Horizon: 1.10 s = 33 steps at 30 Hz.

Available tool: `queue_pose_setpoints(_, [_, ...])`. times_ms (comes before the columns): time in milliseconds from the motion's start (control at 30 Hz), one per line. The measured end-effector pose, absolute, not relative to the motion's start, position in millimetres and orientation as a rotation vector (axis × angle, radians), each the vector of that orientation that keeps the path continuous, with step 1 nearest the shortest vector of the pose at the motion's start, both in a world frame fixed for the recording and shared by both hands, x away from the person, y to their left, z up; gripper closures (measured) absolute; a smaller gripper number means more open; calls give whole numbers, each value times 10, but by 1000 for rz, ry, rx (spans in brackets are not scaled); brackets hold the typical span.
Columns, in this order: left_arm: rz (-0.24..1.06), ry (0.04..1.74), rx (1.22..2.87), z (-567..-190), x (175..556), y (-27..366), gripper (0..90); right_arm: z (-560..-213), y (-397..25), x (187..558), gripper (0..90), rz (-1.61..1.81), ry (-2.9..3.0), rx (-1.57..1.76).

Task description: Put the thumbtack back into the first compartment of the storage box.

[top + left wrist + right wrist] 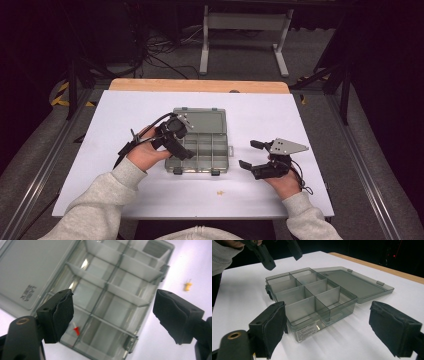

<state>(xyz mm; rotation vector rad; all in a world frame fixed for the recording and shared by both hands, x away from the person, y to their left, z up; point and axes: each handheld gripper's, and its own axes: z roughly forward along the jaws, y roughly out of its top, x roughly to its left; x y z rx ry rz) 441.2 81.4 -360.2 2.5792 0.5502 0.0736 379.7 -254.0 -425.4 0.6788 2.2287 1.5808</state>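
Smoky translucent plastic organizer box (200, 145) lies mid-table, lid flat open behind it. Left gripper (112, 315) hangs over the box's near-left compartment, jaws wide, empty; small red pushpin (76, 330) lies there. Small yellow pushpin (220, 192) lies on the table just in front of the box. Right gripper (254, 155) waits beside the box, spread, empty. Likely next: descend squarely, nothing brushing the dividers.

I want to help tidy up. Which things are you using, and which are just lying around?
Probably in use:
organizer box, lid open
red pin in a compartment
yellow pin on the table
left tool, open
right tool, open

Just around:
cables on the floor
metal stand
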Motion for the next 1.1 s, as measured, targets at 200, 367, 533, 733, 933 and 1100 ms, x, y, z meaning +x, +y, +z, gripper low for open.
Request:
queue_pose_setpoints(200, [62, 505, 2598, -3602, 4342, 723, 163, -4251, -2545, 3790, 145, 1580, 2226, 680])
queue_pose_setpoints(367, [49, 456, 2616, -3590, 4256, 615, 162, -4255, -2559, 3781, 145, 1579, 2223, 685])
queue_pose_setpoints(533, [39, 416, 2621, -3590, 4189, 505, 163, -4264, -2568, 3768, 145, 1571, 2226, 689])
queue_pose_setpoints(733, [22, 349, 2639, -3593, 4120, 404, 182, -4258, -2581, 3761, 145, 1575, 2221, 694])
queue_pose_setpoints(933, [13, 320, 2638, -3590, 4057, 348, 181, -4259, -2576, 3761, 145, 1571, 2223, 690])
queue_pose_setpoints(1100, [5, 285, 2649, -3599, 3980, 292, 179, -4257, -2579, 3760, 144, 1573, 2223, 692])
